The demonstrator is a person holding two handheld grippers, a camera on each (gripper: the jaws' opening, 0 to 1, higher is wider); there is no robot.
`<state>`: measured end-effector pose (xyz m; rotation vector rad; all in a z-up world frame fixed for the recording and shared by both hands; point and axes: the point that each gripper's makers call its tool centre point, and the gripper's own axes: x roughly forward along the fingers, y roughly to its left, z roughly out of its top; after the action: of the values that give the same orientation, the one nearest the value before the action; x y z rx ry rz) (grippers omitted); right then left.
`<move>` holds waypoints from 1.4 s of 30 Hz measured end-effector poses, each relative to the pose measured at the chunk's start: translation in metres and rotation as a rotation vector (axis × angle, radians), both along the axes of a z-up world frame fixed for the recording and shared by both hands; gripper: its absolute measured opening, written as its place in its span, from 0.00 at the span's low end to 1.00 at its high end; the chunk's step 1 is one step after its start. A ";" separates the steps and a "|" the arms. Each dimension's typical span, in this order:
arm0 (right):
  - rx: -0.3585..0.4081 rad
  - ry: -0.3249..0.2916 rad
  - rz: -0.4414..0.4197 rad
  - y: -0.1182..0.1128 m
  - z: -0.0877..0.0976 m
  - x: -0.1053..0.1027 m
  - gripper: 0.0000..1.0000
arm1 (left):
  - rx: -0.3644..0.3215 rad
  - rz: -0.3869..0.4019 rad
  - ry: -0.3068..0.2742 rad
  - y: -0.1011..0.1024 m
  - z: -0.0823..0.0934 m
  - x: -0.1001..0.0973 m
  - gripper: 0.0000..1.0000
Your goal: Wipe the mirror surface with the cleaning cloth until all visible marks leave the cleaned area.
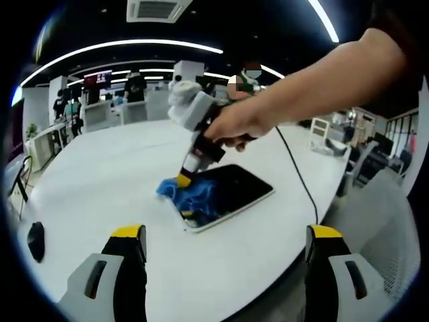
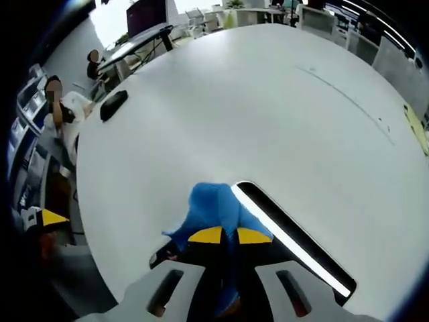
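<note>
Jaws: the right gripper [image 2: 222, 236] is closed on the blue cloth [image 2: 213, 209], yellow tips pinched together with fabric between them; the left gripper [image 1: 224, 235] stands wide apart, holding nothing, raised above the near edge of the table [image 1: 100, 181]. Mirror [image 1: 231, 194]: one, a dark rounded rectangle lying flat near the table's near edge, reflecting a ceiling light strip. Cloth: one, bunched at one short end of the mirror, partly on the glass and partly spilling onto the table beside it. Key relation: in the right gripper view the mirror's long axis runs away from the cloth toward the lower right, so the uncovered glass lies to the right of the jaws, along that axis. The right gripper, seen also in the left gripper view [image 1: 184, 180] with a hand [image 1: 234, 124] around it, is on the work; the left sits well apart, facing the mirror. Marks on the glass are too small to make out. Other items: one small dark object [image 1: 35, 240] near the table's left edge; one cable [image 1: 295, 168] trailing across the table beside the mirror.
</note>
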<state>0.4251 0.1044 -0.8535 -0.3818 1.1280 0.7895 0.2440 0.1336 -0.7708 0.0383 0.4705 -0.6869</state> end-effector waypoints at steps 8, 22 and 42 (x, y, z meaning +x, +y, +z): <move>-0.005 -0.015 0.009 0.003 0.000 0.016 0.01 | -0.002 0.005 0.002 0.001 -0.001 0.000 0.99; -0.008 -0.028 -0.024 0.003 0.001 0.030 0.01 | -0.004 0.010 0.001 0.001 0.000 0.001 0.99; -0.029 -0.041 -0.019 -0.014 0.001 0.033 0.01 | 0.013 0.010 -0.002 0.003 -0.001 0.001 0.93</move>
<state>0.4582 0.0901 -0.8530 -0.4093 1.1044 0.7467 0.2452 0.1364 -0.7713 0.0489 0.4726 -0.6742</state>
